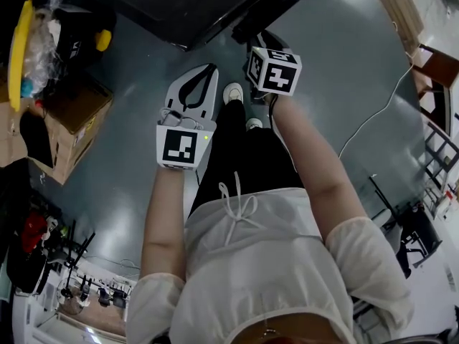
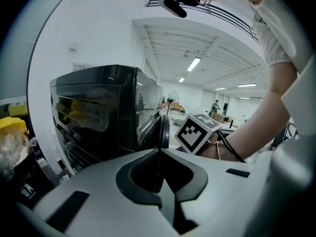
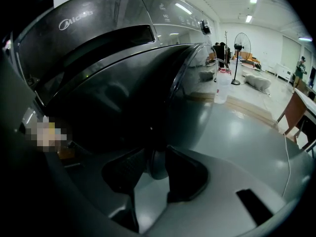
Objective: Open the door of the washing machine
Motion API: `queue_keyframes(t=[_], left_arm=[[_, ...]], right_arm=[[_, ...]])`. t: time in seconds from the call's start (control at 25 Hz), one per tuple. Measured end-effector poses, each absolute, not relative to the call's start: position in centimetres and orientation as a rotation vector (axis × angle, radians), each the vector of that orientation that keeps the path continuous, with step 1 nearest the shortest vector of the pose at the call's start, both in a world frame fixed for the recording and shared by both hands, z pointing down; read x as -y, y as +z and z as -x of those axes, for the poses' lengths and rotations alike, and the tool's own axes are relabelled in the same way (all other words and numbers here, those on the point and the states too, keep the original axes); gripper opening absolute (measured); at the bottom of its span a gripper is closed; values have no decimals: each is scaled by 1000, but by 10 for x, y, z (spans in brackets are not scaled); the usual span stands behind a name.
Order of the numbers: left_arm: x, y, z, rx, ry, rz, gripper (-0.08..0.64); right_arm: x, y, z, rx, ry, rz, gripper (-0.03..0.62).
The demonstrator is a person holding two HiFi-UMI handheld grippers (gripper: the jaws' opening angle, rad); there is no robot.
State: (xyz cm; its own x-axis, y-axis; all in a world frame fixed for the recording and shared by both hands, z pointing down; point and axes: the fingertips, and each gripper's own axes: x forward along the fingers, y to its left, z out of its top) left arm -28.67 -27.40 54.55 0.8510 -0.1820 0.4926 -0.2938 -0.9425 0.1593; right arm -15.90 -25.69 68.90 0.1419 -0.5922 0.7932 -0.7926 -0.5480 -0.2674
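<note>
Gripping the door (image 3: 193,100) rim at the front of the dark washing machine (image 3: 98,33), the right gripper (image 3: 157,158) clamps its jaws on it; the left gripper (image 2: 159,151) hovers alongside, jaws together, empty

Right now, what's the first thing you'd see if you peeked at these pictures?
A big dark washing machine fills the right gripper view, and its round glass door bulges out at the front. The right hand-held gripper is clamped on the edge of the door. The left hand-held gripper is off to the side with its jaws together and nothing in them.
</note>
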Motion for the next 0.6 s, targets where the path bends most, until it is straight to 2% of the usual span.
queue_keyframes(t=[0.6], left_arm=[[244, 546, 250, 232, 711, -2836, 23]], right_arm=[[166, 691, 128, 1149, 1438, -2234, 78]])
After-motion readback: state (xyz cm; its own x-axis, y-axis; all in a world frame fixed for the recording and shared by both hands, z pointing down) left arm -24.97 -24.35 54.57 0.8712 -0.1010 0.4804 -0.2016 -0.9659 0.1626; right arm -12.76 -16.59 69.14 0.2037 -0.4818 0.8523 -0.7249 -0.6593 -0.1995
